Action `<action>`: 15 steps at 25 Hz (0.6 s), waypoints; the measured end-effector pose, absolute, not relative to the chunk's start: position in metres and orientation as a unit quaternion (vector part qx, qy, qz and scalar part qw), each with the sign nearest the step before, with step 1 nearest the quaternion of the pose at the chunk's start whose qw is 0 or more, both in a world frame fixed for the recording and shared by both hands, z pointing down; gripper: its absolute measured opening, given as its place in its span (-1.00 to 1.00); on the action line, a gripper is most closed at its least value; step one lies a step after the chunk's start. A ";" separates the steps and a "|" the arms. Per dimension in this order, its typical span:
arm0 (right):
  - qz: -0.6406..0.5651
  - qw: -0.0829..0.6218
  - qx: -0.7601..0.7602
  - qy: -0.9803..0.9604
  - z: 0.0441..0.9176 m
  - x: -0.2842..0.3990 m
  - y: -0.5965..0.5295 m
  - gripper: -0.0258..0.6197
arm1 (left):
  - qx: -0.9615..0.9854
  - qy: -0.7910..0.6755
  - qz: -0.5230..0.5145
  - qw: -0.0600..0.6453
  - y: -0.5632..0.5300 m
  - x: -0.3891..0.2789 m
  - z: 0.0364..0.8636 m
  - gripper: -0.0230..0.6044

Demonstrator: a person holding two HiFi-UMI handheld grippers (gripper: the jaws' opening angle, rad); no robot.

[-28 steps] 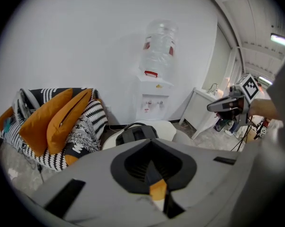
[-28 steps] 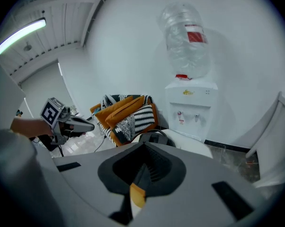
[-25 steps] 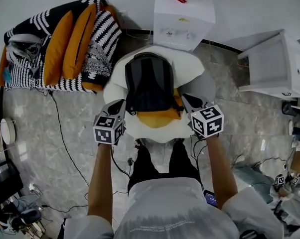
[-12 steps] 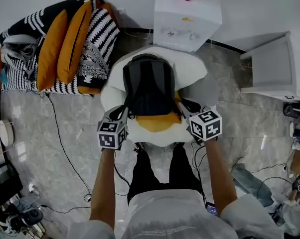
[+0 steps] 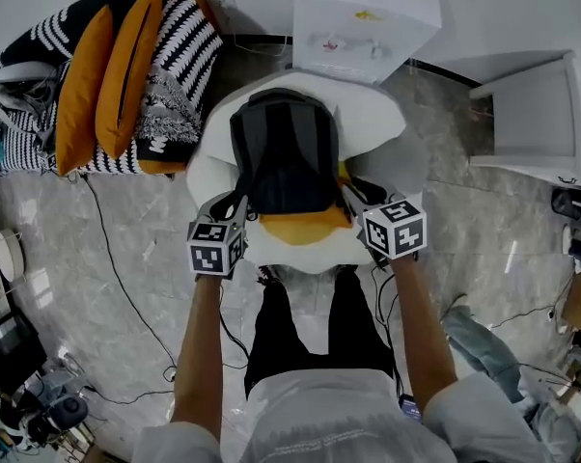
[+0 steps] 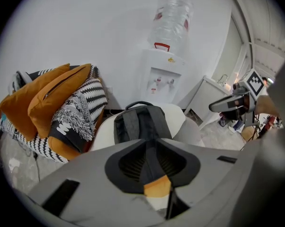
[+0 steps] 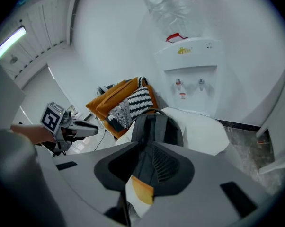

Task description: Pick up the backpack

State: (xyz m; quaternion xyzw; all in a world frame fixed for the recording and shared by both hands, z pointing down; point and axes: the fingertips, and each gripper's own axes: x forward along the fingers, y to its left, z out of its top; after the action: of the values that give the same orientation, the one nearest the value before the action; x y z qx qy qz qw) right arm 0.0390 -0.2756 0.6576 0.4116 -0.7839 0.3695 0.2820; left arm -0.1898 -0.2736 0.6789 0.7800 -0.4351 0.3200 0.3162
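A dark grey backpack (image 5: pixel 283 152) lies on a white round seat (image 5: pixel 373 123), its near end over an orange cushion (image 5: pixel 305 226). My left gripper (image 5: pixel 235 204) is at the backpack's near left corner and my right gripper (image 5: pixel 352 194) at its near right corner. Both pairs of jaws have just been opening. In the left gripper view the gripper (image 6: pixel 147 163) stands open, and the backpack (image 6: pixel 140 122) and the cushion (image 6: pixel 156 186) show through the gap. The right gripper view shows that gripper (image 7: pixel 149 163) open the same way before the backpack (image 7: pixel 156 124). Nothing is pinched.
A white water dispenser (image 5: pixel 363 17) stands behind the seat. Orange and black-and-white pillows (image 5: pixel 117 75) are piled at the left, and a white cabinet (image 5: pixel 537 114) stands at the right. Cables (image 5: pixel 117 268) run over the marble floor. The person's legs (image 5: pixel 310 326) are at the seat's near edge.
Both grippers have sunk toward the seat at the backpack's near corners. The backpack has stayed where it lay.
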 end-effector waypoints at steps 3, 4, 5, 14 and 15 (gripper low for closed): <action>0.378 0.281 0.411 -0.780 0.669 0.038 -0.278 -0.67 | 0.786 -0.424 0.318 0.317 -0.276 -0.184 0.688 -0.58; 0.382 0.282 0.410 -0.779 0.673 0.037 -0.278 -0.65 | 0.788 -0.421 0.319 0.318 -0.276 -0.183 0.692 -0.56; 0.384 0.283 0.408 -0.778 0.677 0.036 -0.279 -0.65 | 0.787 -0.420 0.319 0.320 -0.277 -0.183 0.696 -0.56; 0.405 0.289 0.401 -0.769 0.711 0.029 -0.289 -0.61 | 0.769 -0.426 0.332 0.341 -0.283 -0.189 0.735 -0.48; 0.406 0.289 0.402 -0.768 0.714 0.029 -0.291 -0.61 | 0.768 -0.425 0.333 0.343 -0.285 -0.189 0.738 -0.48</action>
State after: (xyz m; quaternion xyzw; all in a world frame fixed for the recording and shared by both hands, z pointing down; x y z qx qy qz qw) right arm 0.0290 -0.2908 0.7141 0.4024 -0.7679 0.4062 0.2888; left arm -0.1887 -0.2845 0.7380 0.7685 -0.4254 0.3328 0.3431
